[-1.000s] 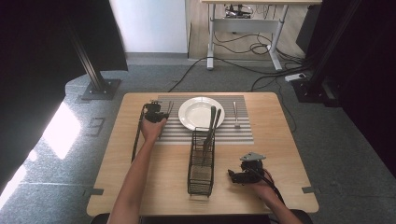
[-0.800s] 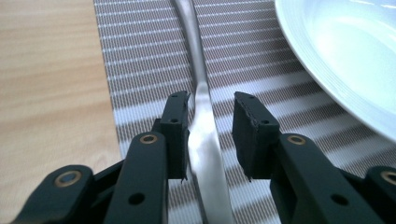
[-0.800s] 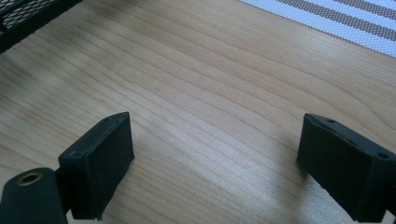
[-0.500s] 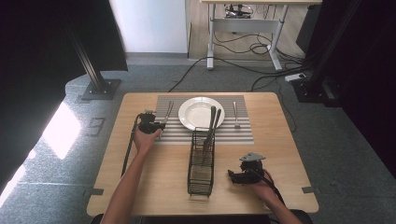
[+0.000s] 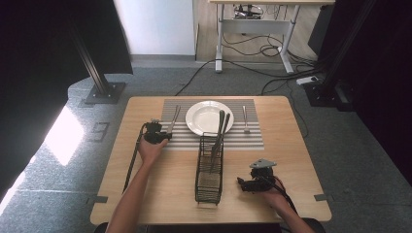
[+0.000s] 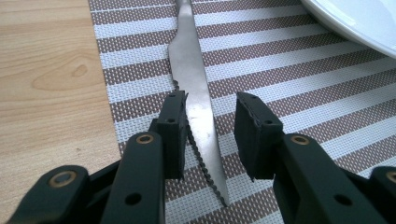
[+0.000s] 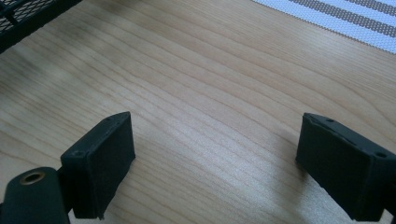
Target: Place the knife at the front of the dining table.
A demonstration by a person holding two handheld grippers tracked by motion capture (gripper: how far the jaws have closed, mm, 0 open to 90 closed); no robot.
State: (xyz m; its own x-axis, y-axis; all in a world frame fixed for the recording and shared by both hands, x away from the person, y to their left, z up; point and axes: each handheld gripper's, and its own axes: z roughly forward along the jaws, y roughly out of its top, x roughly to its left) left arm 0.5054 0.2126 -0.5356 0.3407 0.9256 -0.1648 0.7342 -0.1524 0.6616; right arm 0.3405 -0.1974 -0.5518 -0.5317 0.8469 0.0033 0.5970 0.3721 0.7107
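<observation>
- The left gripper [image 6: 208, 123] is low over the striped placemat [image 6: 299, 93], its jaws apart and a serrated table knife [image 6: 196, 98] lying between them; the jaws have just been opening.
- In the left gripper view, the left pad sits just beside the blade's edge and may be touching it, I cannot tell; the right pad stands clear of the steel. Nothing is clamped.
- The knife lies flat on the placemat, left of the white plate [image 5: 209, 118], with its tip pointing toward the person.
- In the high view, the left gripper [image 5: 156, 133] sits at the placemat's left edge.
- The right gripper [image 7: 215, 163] has its jaws spread wide over the bare wooden table [image 7: 196, 70], holding nothing.
- In the high view, the right gripper [image 5: 245, 184] rests just right of a black wire cutlery caddy [image 5: 209, 179], which holds upright utensils.
- A fork [image 5: 245, 119] lies right of the plate.
- No brand, label or writing is readable on any item.
</observation>
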